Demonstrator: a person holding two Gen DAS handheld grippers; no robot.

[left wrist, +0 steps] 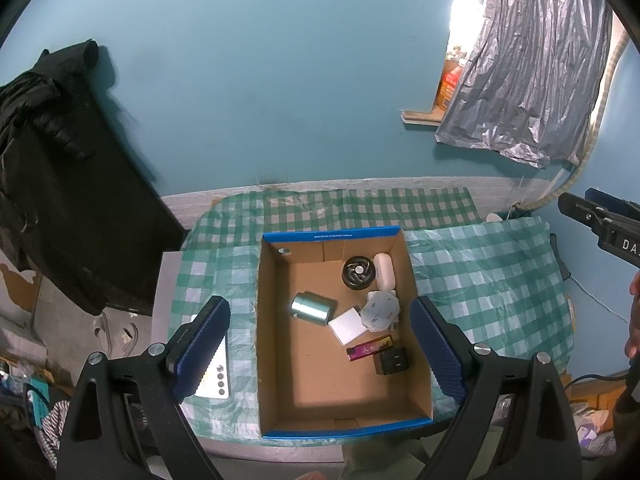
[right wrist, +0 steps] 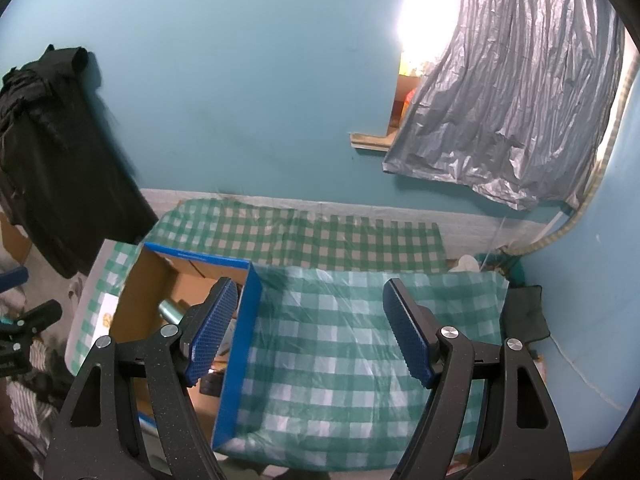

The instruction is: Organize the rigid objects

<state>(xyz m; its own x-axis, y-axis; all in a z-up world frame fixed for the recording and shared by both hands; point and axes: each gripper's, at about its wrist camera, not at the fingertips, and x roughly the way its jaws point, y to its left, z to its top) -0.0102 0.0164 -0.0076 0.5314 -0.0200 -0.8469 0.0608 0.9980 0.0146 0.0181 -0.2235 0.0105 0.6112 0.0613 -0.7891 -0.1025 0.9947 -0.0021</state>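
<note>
A cardboard box (left wrist: pixel 276 360) with blue outer walls sat on the table (left wrist: pixel 480 280), which was covered by a green-and-white checked cloth. Inside it, toward its right half, lay the rigid objects: a silver metal cylinder (left wrist: pixel 314 309) on its side, a round black disc (left wrist: pixel 359 273), a white oblong case (left wrist: pixel 385 271) touching the disc, a pale faceted piece (left wrist: pixel 379 309), a white square (left wrist: pixel 349 325) just beside it, a purple-and-gold bar (left wrist: pixel 369 348), and a black block (left wrist: pixel 392 361) near the right wall.

The left claw (left wrist: pixel 320 354) hung over the box with its blue-padded fingers (left wrist: pixel 202 344) spread wide and nothing between them; the left finger covered part of a white card (left wrist: pixel 219 376) lying outside the box. The right claw (right wrist: pixel 310 330) was likewise spread and empty above the bare cloth, its left finger crossing the box's blue wall and hiding much of the interior.

The left wrist view showed the whole box floor and, at its right edge, the other claw's tip with part of a hand (left wrist: pixel 634 320). The right wrist view showed only the cylinder's end (right wrist: pixel 170 312) and a dark item low in the box, but more of the open cloth to the right. Both showed black clothing (left wrist: pixel 60 160) hanging on the teal wall and a silver sheet (right wrist: pixel 508 112) over a bright opening.
</note>
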